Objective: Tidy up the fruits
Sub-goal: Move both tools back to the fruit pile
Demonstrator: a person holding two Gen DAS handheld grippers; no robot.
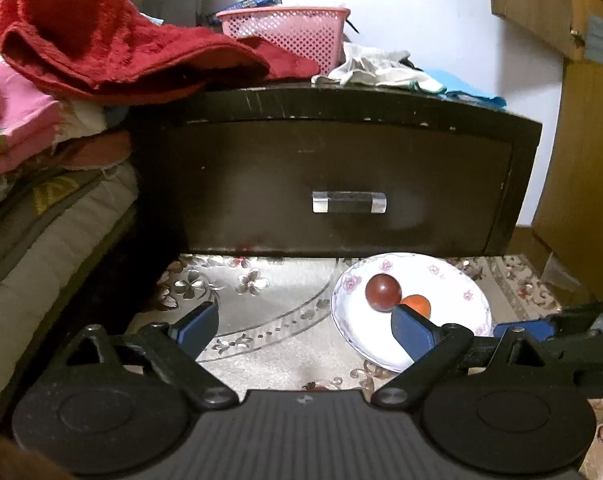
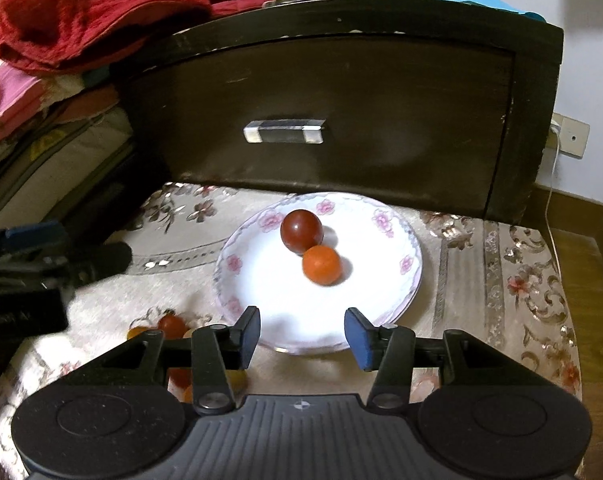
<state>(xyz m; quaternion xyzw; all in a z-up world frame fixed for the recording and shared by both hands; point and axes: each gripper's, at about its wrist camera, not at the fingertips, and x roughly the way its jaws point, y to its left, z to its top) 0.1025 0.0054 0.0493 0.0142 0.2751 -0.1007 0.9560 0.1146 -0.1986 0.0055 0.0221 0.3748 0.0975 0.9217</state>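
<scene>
Right gripper (image 2: 301, 336) jaws apart, empty; small glossy dark-red round fruit (image 2: 301, 229) looks slippery, soft: pinch gently across its middle.

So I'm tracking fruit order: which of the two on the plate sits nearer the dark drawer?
The dark red fruit; the orange fruit lies nearer the right gripper.

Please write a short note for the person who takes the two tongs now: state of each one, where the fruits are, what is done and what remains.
Left tongs: wide open, holding nothing.
Right tongs: open, holding nothing, over the near rim of the plate.
Done: the dark red fruit and the orange fruit lie on the plate, touching or nearly so.
Left: several small fruits are on the floral cloth, left of the plate, partly hidden behind the right tongs. They probably go onto the plate next.
</scene>
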